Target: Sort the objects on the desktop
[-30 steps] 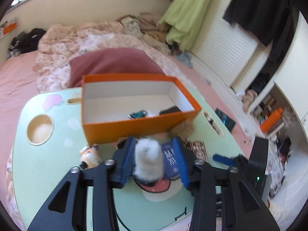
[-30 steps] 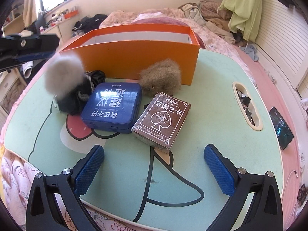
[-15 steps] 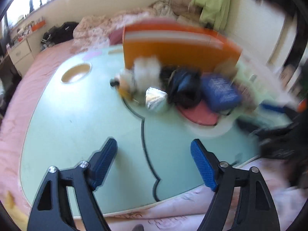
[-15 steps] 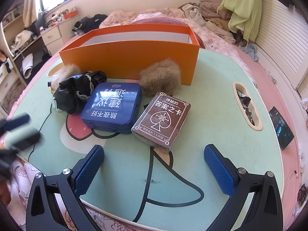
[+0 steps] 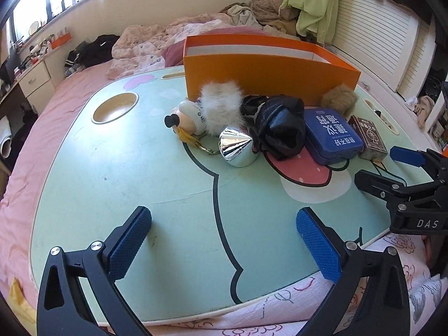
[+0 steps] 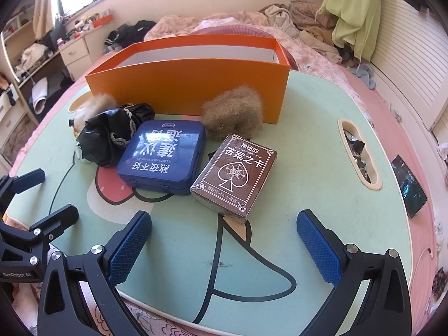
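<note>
Both your left gripper [image 5: 224, 240] and right gripper [image 6: 224, 240] gape wide, empty, low in frame; centre frame, the clustered white pom-pom [image 5: 221, 106] and silver cone [image 5: 237, 147] risk snagging together.

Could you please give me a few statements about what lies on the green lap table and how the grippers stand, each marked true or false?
1. The blue tin lies inside the orange cardboard box. False: it lies on the table before it.
2. The brown card pack lies right of the tin. True.
3. The left gripper holds the white fluffy pompom. False: its fingers stand open, empty.
4. The right gripper is open. True.
</note>
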